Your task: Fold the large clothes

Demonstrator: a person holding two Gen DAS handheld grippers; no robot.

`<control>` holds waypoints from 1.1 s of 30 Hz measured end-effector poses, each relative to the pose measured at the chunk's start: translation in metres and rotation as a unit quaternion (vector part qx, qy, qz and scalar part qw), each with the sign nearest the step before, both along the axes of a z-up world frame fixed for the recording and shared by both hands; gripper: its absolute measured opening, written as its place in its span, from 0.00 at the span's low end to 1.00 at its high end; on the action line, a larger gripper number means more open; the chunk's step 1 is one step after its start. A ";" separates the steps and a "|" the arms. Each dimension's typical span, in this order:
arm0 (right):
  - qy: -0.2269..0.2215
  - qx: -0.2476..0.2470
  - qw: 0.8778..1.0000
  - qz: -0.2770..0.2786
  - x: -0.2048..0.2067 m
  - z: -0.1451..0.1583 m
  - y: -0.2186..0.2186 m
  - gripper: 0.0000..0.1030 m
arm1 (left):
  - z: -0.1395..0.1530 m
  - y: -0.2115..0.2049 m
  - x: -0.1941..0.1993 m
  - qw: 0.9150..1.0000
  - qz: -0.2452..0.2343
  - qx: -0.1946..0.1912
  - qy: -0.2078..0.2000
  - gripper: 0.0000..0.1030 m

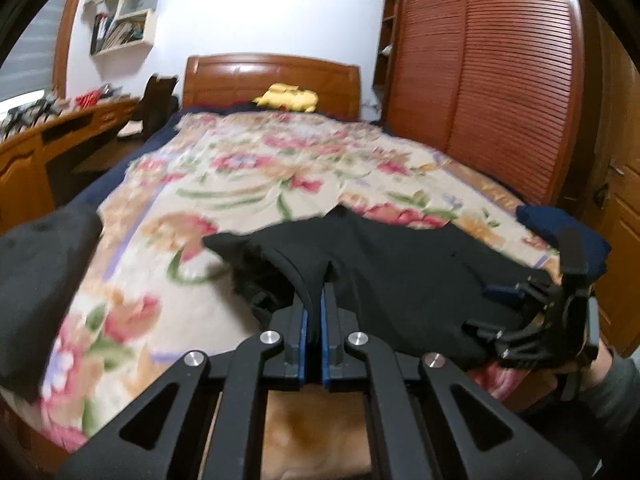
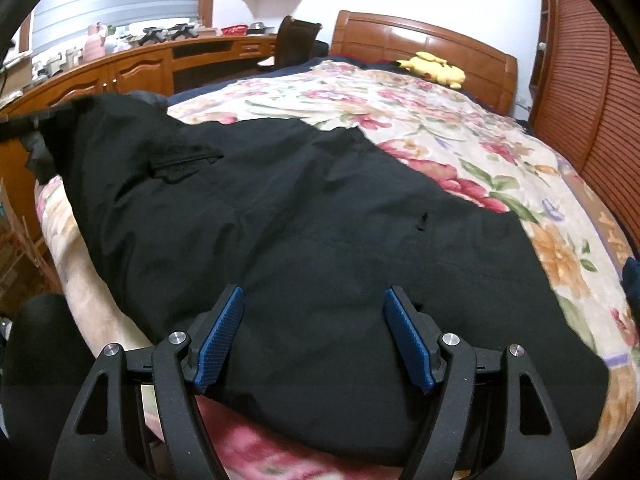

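Garment [image 2: 320, 220] on floral bed [image 2: 440, 120]

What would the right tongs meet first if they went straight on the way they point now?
Most likely the black garment on the floral blanket: the open right tongs point down at it, with fabric already between the pads, though the depth is unclear.

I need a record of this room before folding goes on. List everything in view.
jacket: one, black, spread on the near end of the bed
blanket: one, floral, covering the bed
plush toy: one, yellow, by the headboard
headboard: one, brown wood, far end
wardrobe: one, reddish slatted doors, right
desk: one, brown wood, left
shelf: one, white, on the wall
left gripper: shut on the jacket edge
right gripper: open over the jacket
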State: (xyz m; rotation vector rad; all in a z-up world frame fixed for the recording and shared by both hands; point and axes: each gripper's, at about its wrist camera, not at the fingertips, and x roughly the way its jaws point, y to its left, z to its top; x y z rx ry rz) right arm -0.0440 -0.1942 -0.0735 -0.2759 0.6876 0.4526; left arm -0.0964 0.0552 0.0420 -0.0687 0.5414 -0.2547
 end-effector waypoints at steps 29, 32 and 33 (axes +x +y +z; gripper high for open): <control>-0.046 0.100 0.975 -0.193 -0.037 0.055 -0.201 0.72 | 0.048 -0.293 0.060 0.971 -0.234 0.046 0.021 0.00; -0.048 0.107 0.972 -0.202 -0.041 0.056 -0.215 0.72 | 0.037 -0.307 0.056 0.970 -0.234 0.058 0.036 0.00; -0.048 0.109 0.971 -0.206 -0.042 0.057 -0.218 0.72 | 0.038 -0.308 0.054 0.970 -0.231 0.063 0.036 0.00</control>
